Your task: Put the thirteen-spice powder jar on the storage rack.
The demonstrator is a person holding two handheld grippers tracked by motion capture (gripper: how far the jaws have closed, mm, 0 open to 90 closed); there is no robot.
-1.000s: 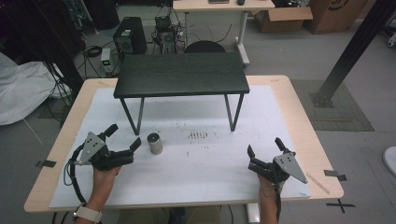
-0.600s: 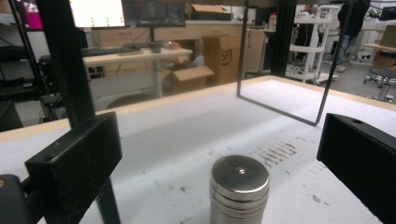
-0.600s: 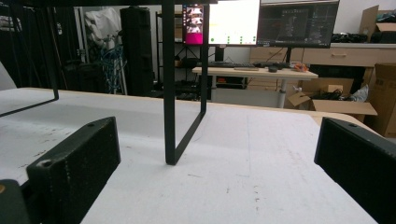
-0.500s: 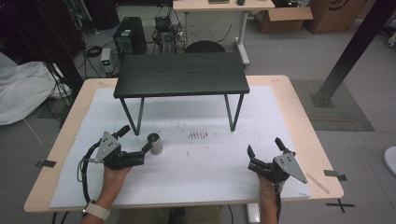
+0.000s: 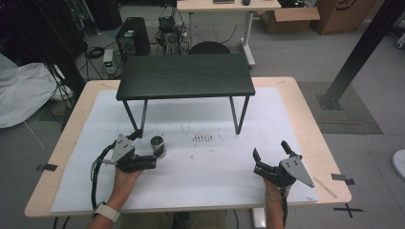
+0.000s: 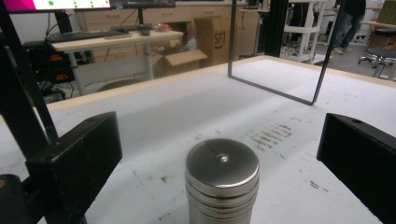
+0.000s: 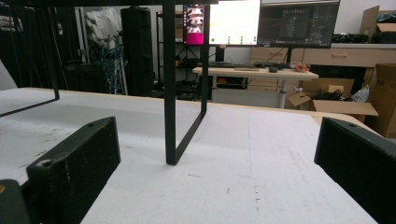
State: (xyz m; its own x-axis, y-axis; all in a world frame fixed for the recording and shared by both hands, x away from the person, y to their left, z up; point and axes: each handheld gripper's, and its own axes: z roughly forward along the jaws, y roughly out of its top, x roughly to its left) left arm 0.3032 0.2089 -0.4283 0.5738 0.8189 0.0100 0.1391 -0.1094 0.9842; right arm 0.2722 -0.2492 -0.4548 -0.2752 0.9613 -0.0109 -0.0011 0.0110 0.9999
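Fingers [image 6: 79, 154] of the left gripper [image 5: 143, 151] spread wide around the steel canister [image 6: 222, 179].
Approach done, untouched; grasp and lift remain. Right gripper [image 5: 271, 160] idles, released, well apart.

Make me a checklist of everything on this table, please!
Surface: white mat on a wooden table, with dark smudges near the middle.
Job's things: metal can, upright, lid on, between the open jaws of the left gripper, not clamped.
Clutter: black shelf on thin legs stands at the back of the mat; tape bits at the table edges.
Grippers: right gripper open, holding nothing, off to the right.
Cables: one loops from the left gripper along the forearm.
Surroundings: desks, monitors, cardboard boxes, computer tower.
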